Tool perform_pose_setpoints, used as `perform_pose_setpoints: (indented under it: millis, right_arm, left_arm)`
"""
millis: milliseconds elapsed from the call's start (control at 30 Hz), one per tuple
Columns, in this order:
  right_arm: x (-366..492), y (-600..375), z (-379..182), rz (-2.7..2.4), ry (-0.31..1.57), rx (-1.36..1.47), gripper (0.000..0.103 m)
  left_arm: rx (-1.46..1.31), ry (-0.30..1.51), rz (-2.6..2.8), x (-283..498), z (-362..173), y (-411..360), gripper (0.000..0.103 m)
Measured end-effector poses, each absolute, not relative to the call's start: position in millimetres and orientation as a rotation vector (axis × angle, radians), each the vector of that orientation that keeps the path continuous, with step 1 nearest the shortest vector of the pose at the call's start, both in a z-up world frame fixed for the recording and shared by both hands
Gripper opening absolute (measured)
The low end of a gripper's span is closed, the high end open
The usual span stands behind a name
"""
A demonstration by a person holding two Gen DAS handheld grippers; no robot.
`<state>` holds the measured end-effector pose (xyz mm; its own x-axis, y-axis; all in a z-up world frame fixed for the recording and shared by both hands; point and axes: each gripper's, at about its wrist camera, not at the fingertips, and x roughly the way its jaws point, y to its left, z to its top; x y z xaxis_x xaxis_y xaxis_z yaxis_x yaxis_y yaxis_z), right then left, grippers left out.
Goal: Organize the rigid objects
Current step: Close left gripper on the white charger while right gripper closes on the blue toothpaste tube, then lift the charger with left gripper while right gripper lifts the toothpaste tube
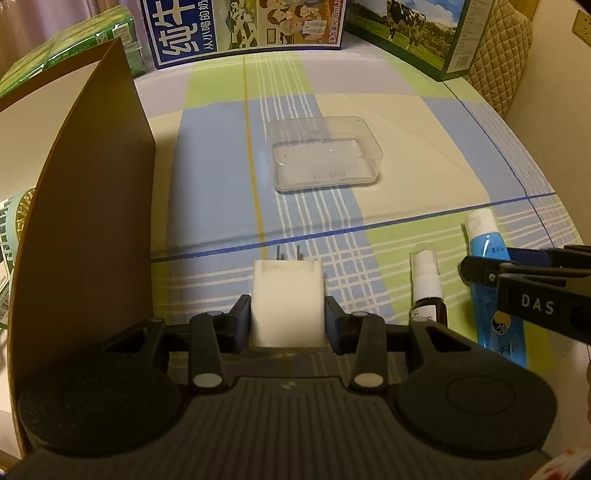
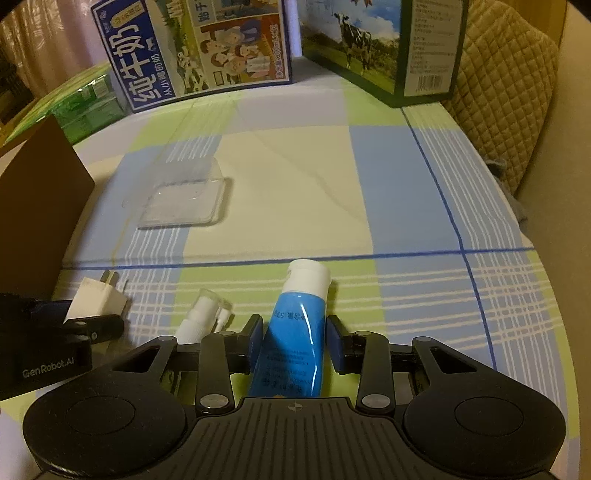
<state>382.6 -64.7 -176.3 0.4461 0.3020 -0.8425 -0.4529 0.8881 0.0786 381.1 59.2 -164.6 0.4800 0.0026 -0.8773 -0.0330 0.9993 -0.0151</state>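
Note:
My left gripper (image 1: 288,317) is shut on a white charger plug (image 1: 286,295), its prongs pointing away over the checked cloth. In the right wrist view the charger (image 2: 98,301) sits at the far left. My right gripper (image 2: 293,332) has its pads against both sides of a blue tube (image 2: 295,332) with a white cap, which lies on the cloth. Between the two lies a small spray bottle (image 1: 426,280) with a clear cap (image 2: 199,321). A clear plastic box (image 1: 325,155) stands open and empty farther back (image 2: 184,203).
A tall brown cardboard wall (image 1: 92,203) stands close on the left. Along the back edge are milk cartons (image 1: 240,29), a green cow-print carton (image 1: 424,33) and a green pack (image 1: 74,48). A quilted cushion (image 2: 509,110) borders the right side.

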Motion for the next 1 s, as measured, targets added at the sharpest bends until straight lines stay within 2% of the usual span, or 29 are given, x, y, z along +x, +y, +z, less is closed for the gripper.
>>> perform_pose_setpoints:
  millis: [500, 1000]
  right_arm:
    - [349.5, -77.4, -176.4, 0.609, 1.000, -0.293, 0.032]
    - [278.6, -109.0, -175.6, 0.885, 0.984, -0.387, 0.032]
  left_arm:
    - [0.005, 1.080, -0.005, 358.2, -164.2, 52.7, 0.036]
    - [0.038, 1.096, -0.059, 284.7, -163.0, 51.4, 0.036]
